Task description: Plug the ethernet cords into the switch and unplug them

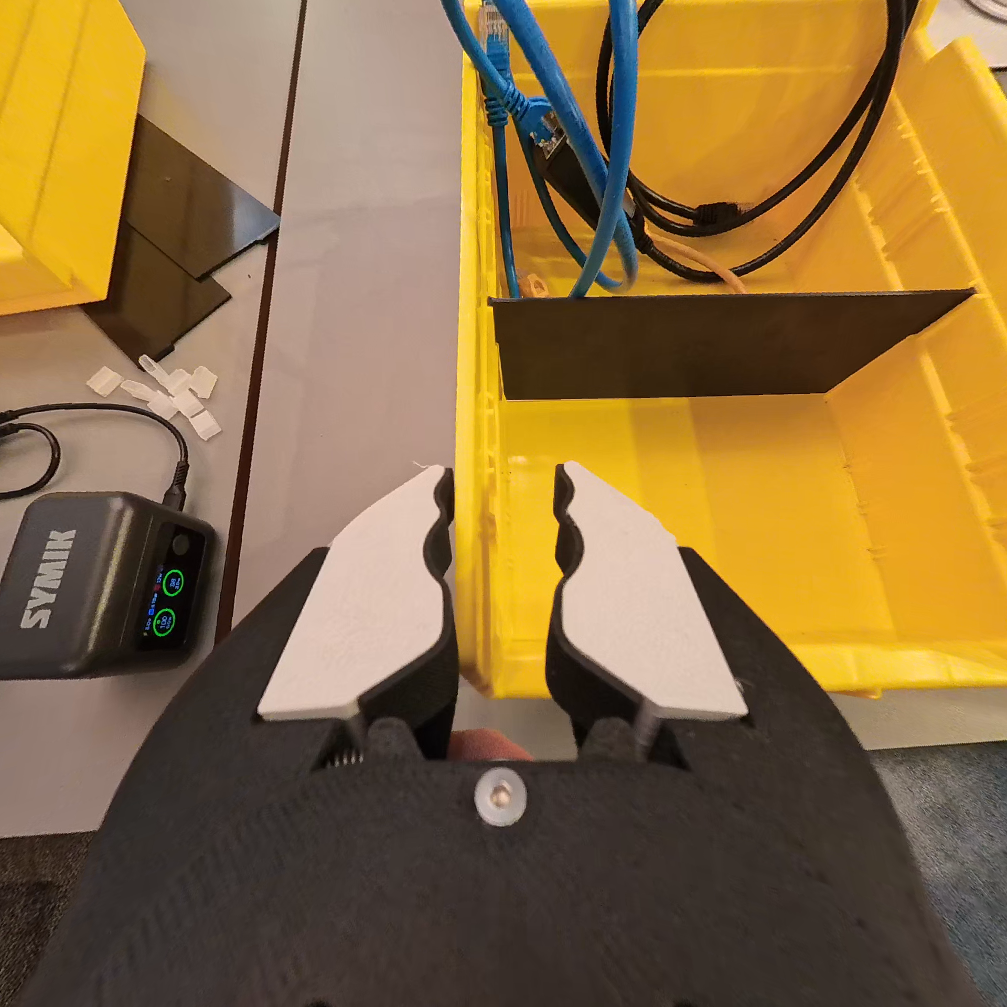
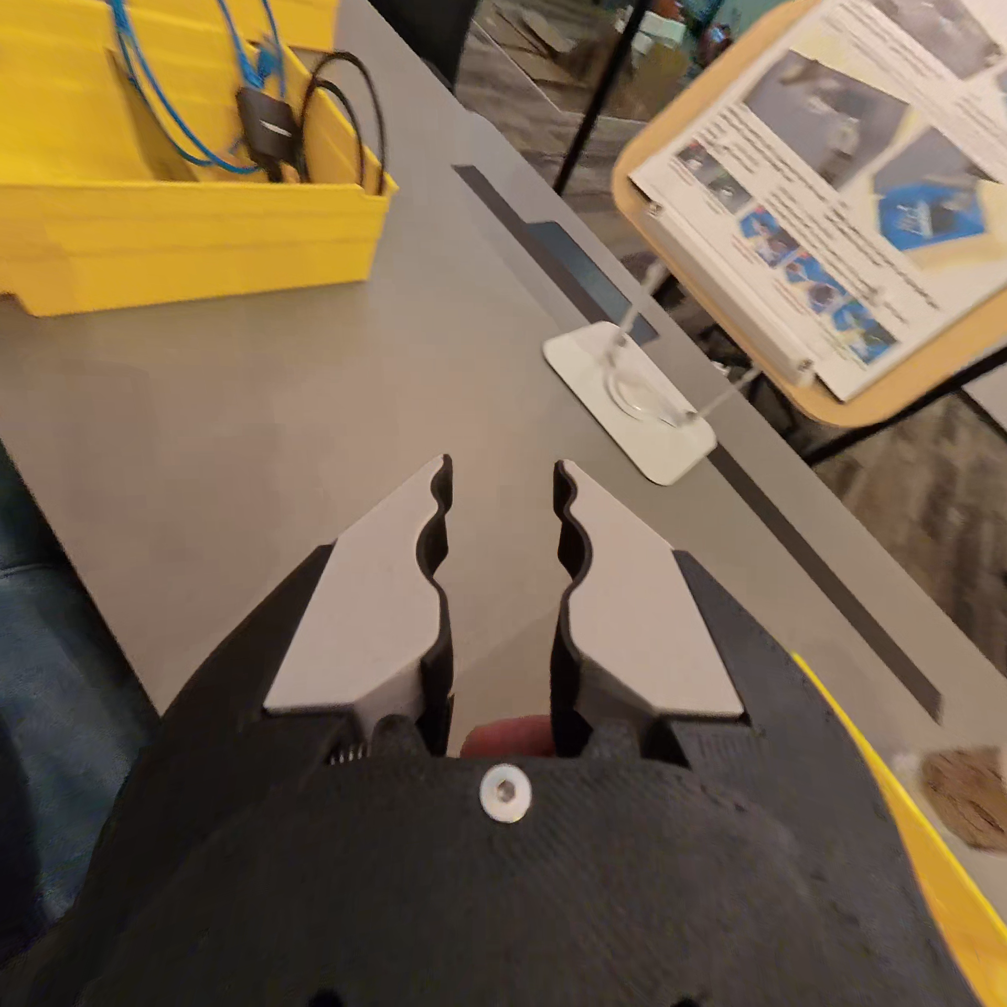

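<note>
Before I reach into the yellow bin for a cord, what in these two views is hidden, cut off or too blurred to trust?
- Small black switch, left wrist view: blue ethernet cords cross it; free ports hidden.
- The same cords run off the top edge.
- Tan cord: its end hidden behind the black divider panel.
- Yellow plastic bin, right wrist view: motion-blurred; plugs indistinct.
- Neither gripper shows in the other's view.

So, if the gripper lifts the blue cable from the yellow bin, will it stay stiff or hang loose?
Probably loose: the blue cable lies in long bent loops inside the yellow bin. It may drag the black cable, since the two cross each other. Its plug looks rigid, likely the firmest place to grip.
</note>
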The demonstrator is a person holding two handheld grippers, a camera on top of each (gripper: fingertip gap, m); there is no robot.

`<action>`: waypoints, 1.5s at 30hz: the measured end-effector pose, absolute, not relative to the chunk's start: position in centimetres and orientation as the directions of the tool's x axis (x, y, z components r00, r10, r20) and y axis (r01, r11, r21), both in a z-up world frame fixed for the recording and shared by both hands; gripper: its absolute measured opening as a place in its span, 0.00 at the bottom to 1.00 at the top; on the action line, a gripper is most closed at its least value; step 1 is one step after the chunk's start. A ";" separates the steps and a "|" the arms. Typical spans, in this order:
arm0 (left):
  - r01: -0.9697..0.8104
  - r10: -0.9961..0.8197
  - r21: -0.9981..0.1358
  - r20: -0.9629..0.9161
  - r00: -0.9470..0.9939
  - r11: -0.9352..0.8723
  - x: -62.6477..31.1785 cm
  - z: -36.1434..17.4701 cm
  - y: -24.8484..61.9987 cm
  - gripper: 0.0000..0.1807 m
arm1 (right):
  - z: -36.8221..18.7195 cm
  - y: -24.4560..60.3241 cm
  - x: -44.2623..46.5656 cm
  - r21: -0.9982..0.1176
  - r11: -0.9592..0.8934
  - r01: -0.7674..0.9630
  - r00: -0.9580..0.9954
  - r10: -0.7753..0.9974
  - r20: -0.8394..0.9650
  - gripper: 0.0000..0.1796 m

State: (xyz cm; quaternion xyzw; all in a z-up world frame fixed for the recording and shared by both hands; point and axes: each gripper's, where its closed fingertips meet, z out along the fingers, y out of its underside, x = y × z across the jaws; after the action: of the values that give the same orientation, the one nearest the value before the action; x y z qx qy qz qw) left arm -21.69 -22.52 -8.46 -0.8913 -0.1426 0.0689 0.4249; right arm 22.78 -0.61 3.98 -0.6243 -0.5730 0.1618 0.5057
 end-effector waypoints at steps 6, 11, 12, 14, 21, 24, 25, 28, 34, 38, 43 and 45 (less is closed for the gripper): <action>0.187 0.301 -0.775 -0.004 0.954 -0.604 -21.6 -8.6 -22.4 0.19 | 1.3 -4.0 18.5 -0.849 0.133 0.512 0.186 0.947 0.261 0.20; 0.184 0.297 -0.773 -0.006 0.955 -0.607 -21.6 -8.8 -22.4 0.20 | -0.1 -5.5 16.9 -0.875 0.060 0.481 0.145 0.979 0.147 0.21; 0.184 0.296 -0.773 -0.006 0.955 -0.607 -21.6 -8.8 -22.4 0.20 | -0.4 -5.7 16.7 -0.876 0.052 0.479 0.139 0.981 0.134 0.21; 0.184 0.297 -0.774 -0.006 0.955 -0.606 -21.7 -8.8 -22.3 0.19 | -0.8 -6.2 16.4 -0.877 0.038 0.479 0.125 0.986 0.111 0.21; 0.184 0.298 -0.774 -0.007 0.955 -0.607 -21.7 -8.8 -22.3 0.20 | -2.4 -7.2 15.4 -0.877 0.021 0.481 0.096 0.993 0.076 0.21; 0.183 0.298 -0.774 -0.008 0.955 -0.606 -21.7 -8.8 -22.3 0.20 | -3.2 -7.1 15.3 -0.874 0.010 0.486 0.096 0.993 0.065 0.21; 0.183 0.298 -0.774 -0.008 0.955 -0.606 -21.7 -8.8 -22.3 0.20 | -3.5 -7.0 15.3 -0.872 0.010 0.490 0.096 0.993 0.065 0.21; 0.182 0.298 -0.775 -0.008 0.955 -0.605 -21.7 -8.7 -22.3 0.20 | -4.1 -7.0 15.2 -0.868 0.012 0.497 0.093 0.993 0.067 0.21; 0.180 0.299 -0.777 -0.010 0.954 -0.603 -21.8 -8.7 -22.3 0.19 | -4.9 -6.5 15.4 -0.859 0.015 0.512 0.102 0.992 0.078 0.21; 0.174 0.299 -0.778 -0.018 0.954 -0.603 -21.8 -8.5 -22.3 0.20 | -5.2 -6.4 15.4 -0.858 0.012 0.514 0.107 0.991 0.078 0.21; 0.174 0.307 -0.788 -0.021 0.951 -0.591 -21.8 -8.2 -22.2 0.20 | -5.5 -6.4 15.4 -0.853 0.022 0.521 0.103 0.991 0.089 0.21; 0.186 0.317 -0.802 -0.004 0.949 -0.568 -21.8 -7.8 -22.0 0.21 | -5.6 -6.4 15.3 -0.852 0.022 0.524 0.101 0.991 0.088 0.21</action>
State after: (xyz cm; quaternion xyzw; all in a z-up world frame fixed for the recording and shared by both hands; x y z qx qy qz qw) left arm -21.81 -21.96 -7.75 -0.8824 -0.1424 0.0737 0.4423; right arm 15.31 -6.44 -5.63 -0.6316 -0.5995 0.3000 0.3894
